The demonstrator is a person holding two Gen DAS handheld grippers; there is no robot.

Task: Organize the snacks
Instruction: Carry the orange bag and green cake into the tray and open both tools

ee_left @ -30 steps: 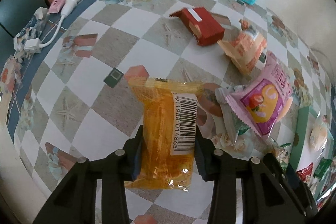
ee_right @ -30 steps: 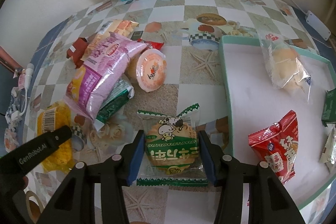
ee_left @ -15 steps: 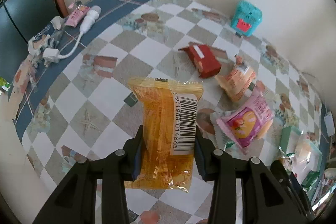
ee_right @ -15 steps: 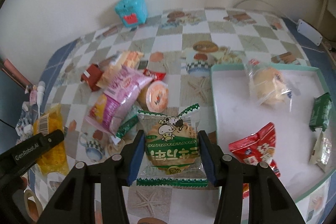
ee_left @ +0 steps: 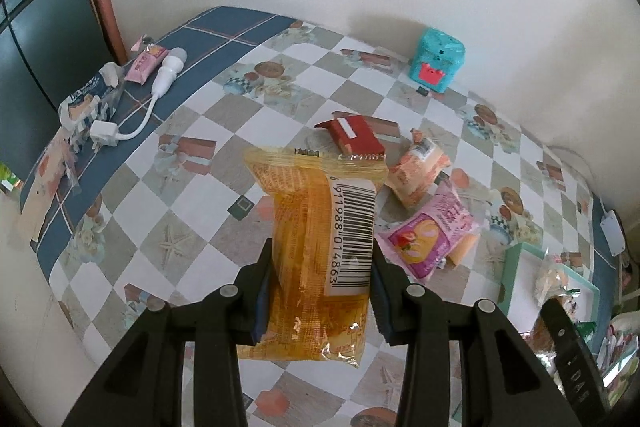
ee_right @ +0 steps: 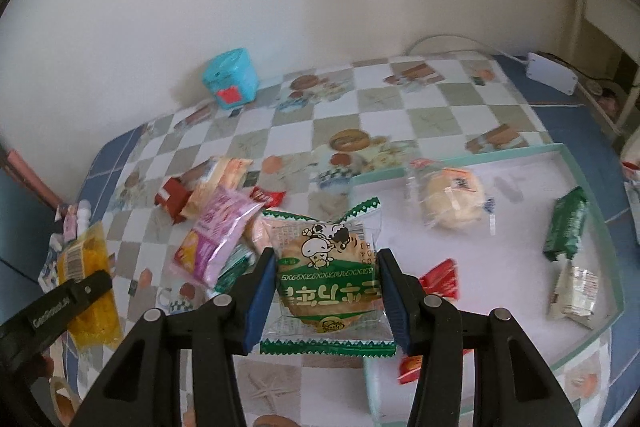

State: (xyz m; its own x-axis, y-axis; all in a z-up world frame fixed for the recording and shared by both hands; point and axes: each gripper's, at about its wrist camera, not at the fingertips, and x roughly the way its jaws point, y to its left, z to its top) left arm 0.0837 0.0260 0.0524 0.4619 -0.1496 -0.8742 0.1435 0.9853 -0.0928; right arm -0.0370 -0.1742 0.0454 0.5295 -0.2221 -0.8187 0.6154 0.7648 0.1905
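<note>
Above the checked table (ee_left: 280,99), the left gripper (ee_left: 322,291) is clamped on an orange pack (ee_left: 320,247), its pads pressing both long sides, the barcode facing the camera. The right gripper (ee_right: 326,287) likewise pinches a green-edged cracker pack (ee_right: 326,267) by its sides, and that pack hangs clear of the table, just left of the tray (ee_right: 576,155).

Both snacks look lifted and in carriage, so the step in hand seems to be the transfer towards the tray, which sits at the right of the table and already holds a rice cracker bag (ee_right: 452,203), a green bar (ee_right: 568,223), a red pack (ee_right: 440,275) and a small pale sachet (ee_right: 576,287).

Left of the tray, near the middle, a pink bag (ee_right: 212,239), a peach pack (ee_left: 420,171) and a red box (ee_left: 354,135) lie loose; a teal box (ee_right: 230,79) stands far against the wall.

The next move likely calls for swinging each pack rightward over bare tray floor, lowering it and then spreading the pads, with the right hand clearing the way for the left.
</note>
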